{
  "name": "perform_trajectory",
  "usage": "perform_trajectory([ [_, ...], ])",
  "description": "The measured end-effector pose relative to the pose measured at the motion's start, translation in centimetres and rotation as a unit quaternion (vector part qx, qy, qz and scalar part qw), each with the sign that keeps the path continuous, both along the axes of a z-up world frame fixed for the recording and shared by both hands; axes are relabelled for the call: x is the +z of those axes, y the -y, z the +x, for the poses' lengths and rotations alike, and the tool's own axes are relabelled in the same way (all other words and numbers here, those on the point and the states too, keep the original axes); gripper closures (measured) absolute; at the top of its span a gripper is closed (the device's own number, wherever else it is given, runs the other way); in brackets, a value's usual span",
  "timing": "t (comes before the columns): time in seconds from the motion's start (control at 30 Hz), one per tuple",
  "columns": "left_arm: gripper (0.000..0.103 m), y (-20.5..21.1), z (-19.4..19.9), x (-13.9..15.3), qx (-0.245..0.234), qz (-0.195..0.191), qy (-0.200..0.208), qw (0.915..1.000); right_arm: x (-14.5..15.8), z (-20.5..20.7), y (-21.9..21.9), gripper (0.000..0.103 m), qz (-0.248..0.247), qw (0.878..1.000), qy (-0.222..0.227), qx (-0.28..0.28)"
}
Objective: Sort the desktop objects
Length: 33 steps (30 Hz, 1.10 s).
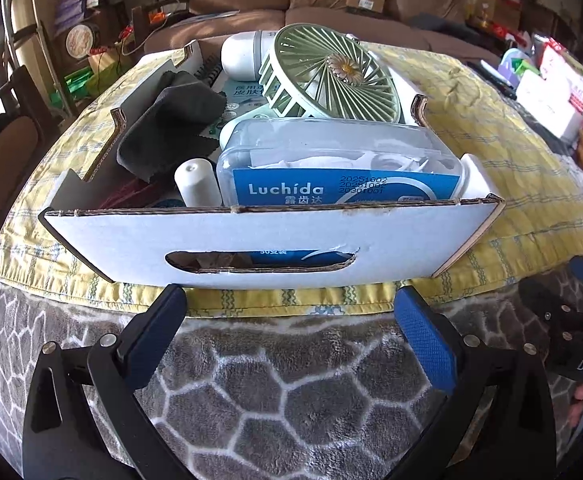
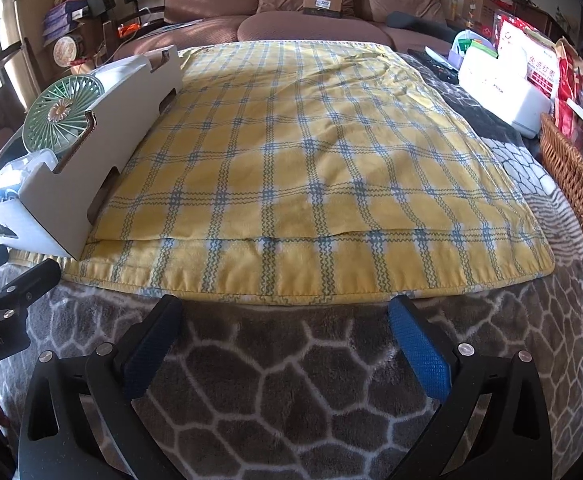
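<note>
Cardboard box [image 1: 267, 236] of desktop objects sits just ahead of your left gripper [image 1: 289, 320], fingers spread, empty; right gripper [image 2: 285, 326] likewise spread.

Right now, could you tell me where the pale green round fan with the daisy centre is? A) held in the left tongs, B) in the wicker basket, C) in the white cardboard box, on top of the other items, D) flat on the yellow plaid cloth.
C: the pale green round fan sits tilted atop the other items inside the white cardboard box, while both the left tongs and right tongs are open and empty.
</note>
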<state>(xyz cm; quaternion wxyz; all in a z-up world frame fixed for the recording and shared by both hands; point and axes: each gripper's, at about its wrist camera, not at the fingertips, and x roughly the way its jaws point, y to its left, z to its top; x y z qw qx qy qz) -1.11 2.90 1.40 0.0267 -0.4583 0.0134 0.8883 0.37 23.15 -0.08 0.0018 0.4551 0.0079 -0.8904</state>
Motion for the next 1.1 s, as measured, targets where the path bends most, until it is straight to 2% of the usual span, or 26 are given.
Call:
perform_trajectory([
  [1.1, 0.000, 0.15, 0.05, -0.15, 0.006, 0.000, 0.001, 1.0000, -0.04, -0.07, -0.01, 0.000, 0.001, 1.000, -0.001, -0.005],
])
